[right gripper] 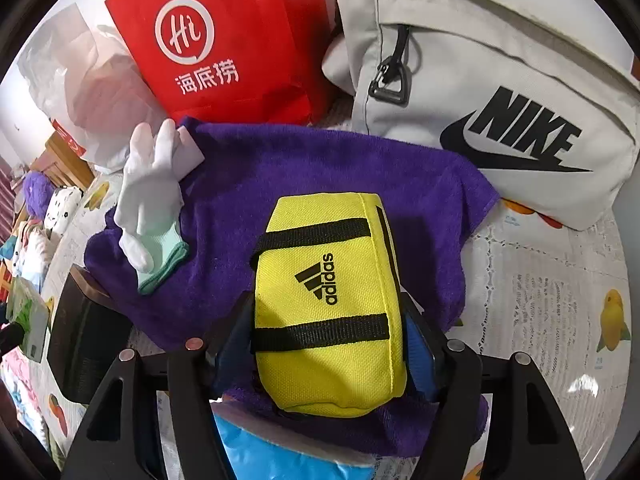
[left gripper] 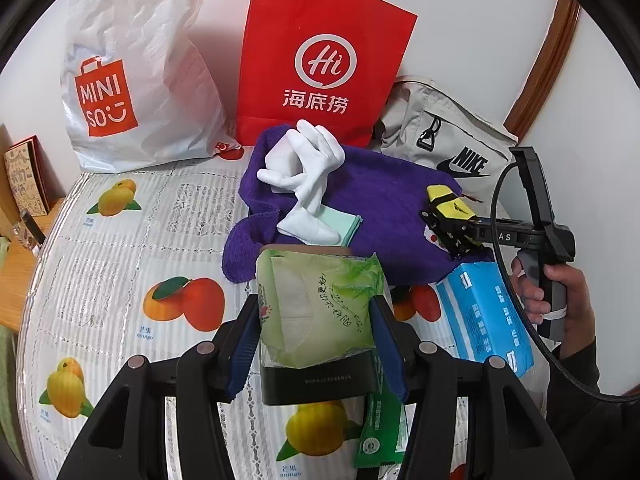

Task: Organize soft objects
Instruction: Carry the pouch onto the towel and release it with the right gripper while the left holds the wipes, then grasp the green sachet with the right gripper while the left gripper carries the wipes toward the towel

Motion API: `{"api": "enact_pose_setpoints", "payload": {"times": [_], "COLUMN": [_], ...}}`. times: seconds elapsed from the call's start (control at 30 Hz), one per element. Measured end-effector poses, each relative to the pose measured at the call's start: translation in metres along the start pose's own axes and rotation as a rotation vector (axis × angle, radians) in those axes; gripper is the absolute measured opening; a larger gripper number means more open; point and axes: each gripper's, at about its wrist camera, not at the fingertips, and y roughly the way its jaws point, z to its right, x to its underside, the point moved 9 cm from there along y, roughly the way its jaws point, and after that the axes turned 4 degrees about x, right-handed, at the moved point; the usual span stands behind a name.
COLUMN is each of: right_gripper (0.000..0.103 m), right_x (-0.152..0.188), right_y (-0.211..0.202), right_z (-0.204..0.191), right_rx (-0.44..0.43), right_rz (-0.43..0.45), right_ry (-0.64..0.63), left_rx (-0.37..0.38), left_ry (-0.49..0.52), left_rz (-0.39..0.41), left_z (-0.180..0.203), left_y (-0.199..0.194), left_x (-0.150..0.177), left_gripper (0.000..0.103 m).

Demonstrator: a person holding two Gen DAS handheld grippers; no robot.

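The purple towel lies spread across the fruit-printed tablecloth and serves as the anchor for everything else. On its upper left part rests a white glove with a mint-green cuff. Behind the towel, against the wall, stands a red paper bag; to that bag's left sits a white plastic shopping bag, and behind the towel's right end leans a light grey backpack. At the towel's near edge the left gripper pinches a green tissue pack between its blue pads, which press on the pack's two sides; the pack sits on top of a black box, just in front of the towel. A blue tissue pack lies at the towel's near right corner, partly under its edge. Over the towel's right half the right gripper holds a yellow pouch with black straps; the pouch fills the space between the blue pads, which bear against its sides. A person's hand grasps that gripper's handle, off the towel's right end.
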Motion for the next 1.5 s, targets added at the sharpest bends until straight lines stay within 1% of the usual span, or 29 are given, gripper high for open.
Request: {"api": "enact_pose_setpoints", "payload": {"times": [0.07,0.13,0.2,0.3,0.4,0.47,0.57,0.63,0.73,0.9,1.03,1.13,1.27,1.4,1.43,1.5], "right_gripper": [0.072,0.072,0.074,0.075,0.075,0.075,0.075,0.075,0.074,0.074,0.073,0.073,0.073,0.073,0.073,0.068], "right_x": [0.002,0.002,0.002,0.002,0.005,0.008,0.019,0.030,0.048,0.083,0.114,0.136,0.152,0.162,0.163,0.164], "right_y": [0.005,0.008,0.008,0.001,-0.017,-0.034,-0.056,-0.069,-0.081,-0.094,-0.094,-0.089,-0.078,-0.060,-0.057,-0.049], "right_z": [0.002,0.006,0.008,0.011,0.004,-0.007,-0.029,-0.049,-0.073,-0.106,-0.134,-0.154,-0.174,-0.182,-0.183,-0.182], "right_rx": [0.007,0.024,0.029,0.037,0.004,-0.021,-0.054,-0.090,-0.108,-0.100,-0.142,-0.138,-0.125,-0.069,-0.065,-0.057], "right_rz": [-0.019,-0.024,-0.031,-0.017,0.013,0.045,0.082,0.089,0.094,0.081,0.036,0.007,-0.024,-0.054,-0.062,-0.079], "right_ry": [0.003,0.017,0.022,0.032,0.038,0.024,0.000,-0.014,-0.024,-0.049,-0.036,-0.058,-0.075,-0.071,-0.063,-0.034], "left_rx": [0.003,0.005,0.015,0.025,0.012,0.008,-0.024,-0.042,-0.045,-0.018,-0.002,-0.007,0.023,0.048,0.050,0.056], "left_ry": [0.001,-0.004,-0.009,-0.012,-0.013,-0.022,-0.029,-0.027,-0.032,-0.032,-0.034,-0.002,0.029,0.058,0.066,0.082], "left_rz": [0.000,0.000,-0.001,-0.004,0.004,0.009,0.016,0.022,0.027,0.036,0.045,0.063,0.097,0.119,0.118,0.117], "left_z": [0.000,-0.001,-0.001,0.000,-0.002,-0.005,-0.011,-0.014,-0.016,-0.015,-0.018,-0.020,-0.016,-0.009,-0.008,-0.006], "left_y": [0.000,0.000,0.000,0.000,-0.004,-0.007,-0.012,-0.016,-0.022,-0.034,-0.039,-0.038,-0.035,-0.025,-0.022,-0.015], "left_x": [0.000,0.000,0.000,0.000,0.000,0.001,0.002,0.004,0.009,0.021,0.025,0.014,-0.010,-0.029,-0.033,-0.039], "left_gripper": [0.052,0.052,0.052,0.052,0.052,0.052,0.052,0.052,0.052,0.052,0.052,0.052,0.052,0.052,0.052,0.052]}}
